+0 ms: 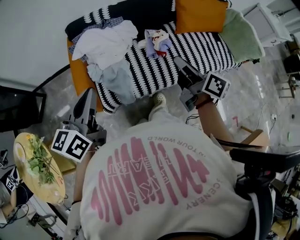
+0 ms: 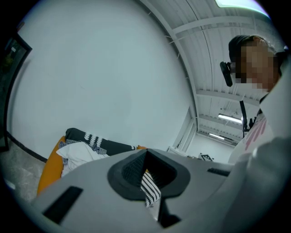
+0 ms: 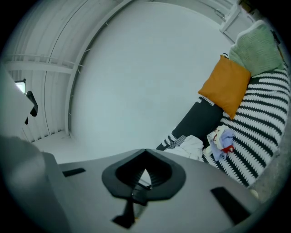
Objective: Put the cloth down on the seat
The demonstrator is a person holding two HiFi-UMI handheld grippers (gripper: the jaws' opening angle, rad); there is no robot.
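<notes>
Your left gripper (image 1: 88, 96) has its jaws pressed together at the tips with nothing pinched; the stripes showing through the gap behind the tips are the sofa (image 1: 197, 49) cover. It points toward the left end of the sofa, close to the seat's front corner. Your right gripper (image 1: 178, 60) is also pressed together and empty. In the head view its tips show against the striped seat, near the small colourful cloth (image 1: 157, 41) but apart from it.

The cloths are all on the sofa. The white cloth (image 1: 105, 44) is heaped at the left end, and the pale blue cloth (image 1: 116, 80) lies just in front of it, reaching the seat's front edge. An orange cushion (image 1: 199, 14) and a green cushion (image 1: 241, 35) sit at the right end. A round table (image 1: 23, 183) with a plant (image 1: 40, 161) stands at your left.
</notes>
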